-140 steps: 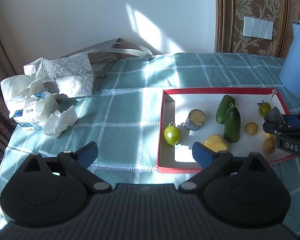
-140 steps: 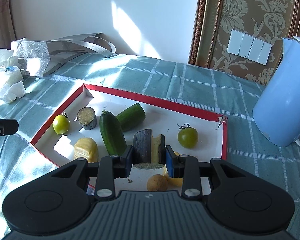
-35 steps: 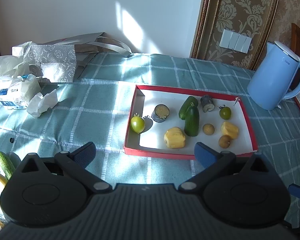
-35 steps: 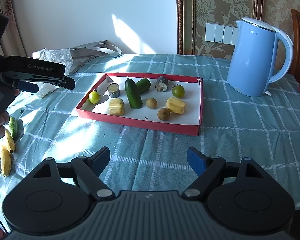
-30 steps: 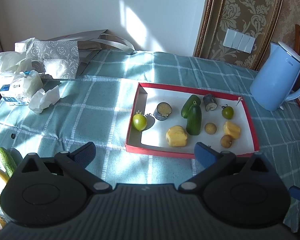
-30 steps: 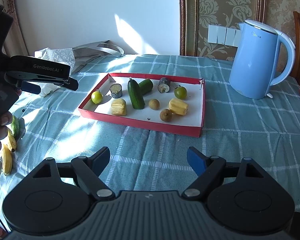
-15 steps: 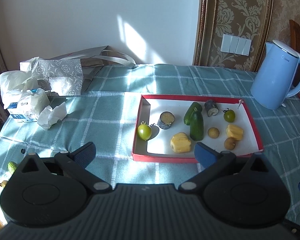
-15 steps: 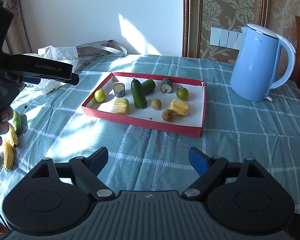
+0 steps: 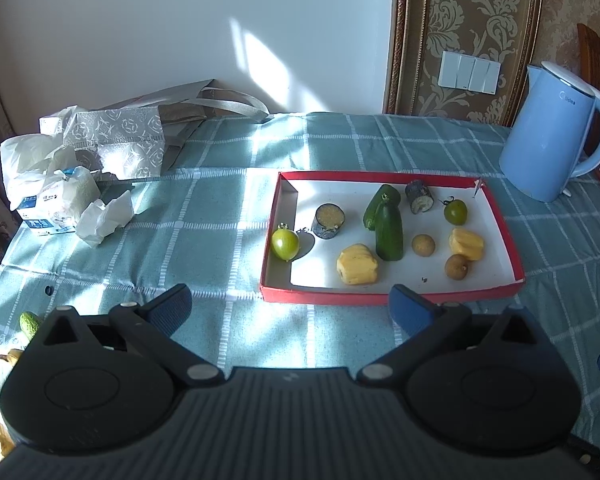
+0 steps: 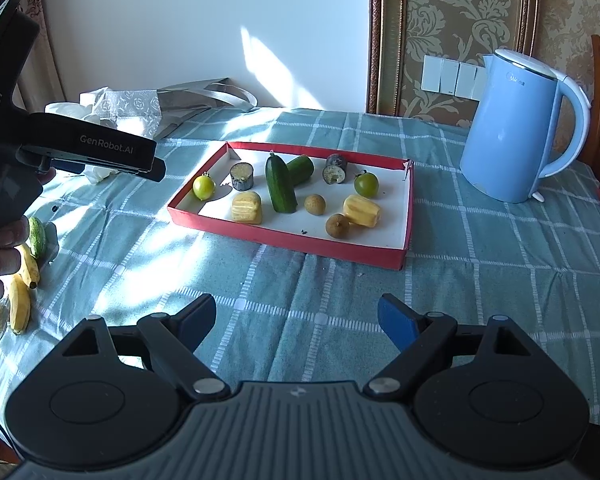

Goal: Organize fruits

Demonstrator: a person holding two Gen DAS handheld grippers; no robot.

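Fruits sit in the red tray (image 9: 388,297) on the tabletop (image 9: 204,240), left wrist view: green tomato (image 9: 285,244), cucumber (image 9: 389,231), jackfruit piece (image 9: 357,264). Left hand-held gripper (image 9: 290,307) hangs wide open, holding nothing. Right wrist view: right hand-held gripper (image 10: 296,315) is also spread open and empty, short of the tray, with bananas (image 10: 20,292) far left.

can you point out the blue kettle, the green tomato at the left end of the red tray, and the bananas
blue kettle (image 10: 512,136): right wrist view, middle of its body
green tomato (image 9: 285,244): left wrist view, centre of the fruit
bananas (image 10: 20,304): right wrist view, middle of the lower banana, by the table's left edge
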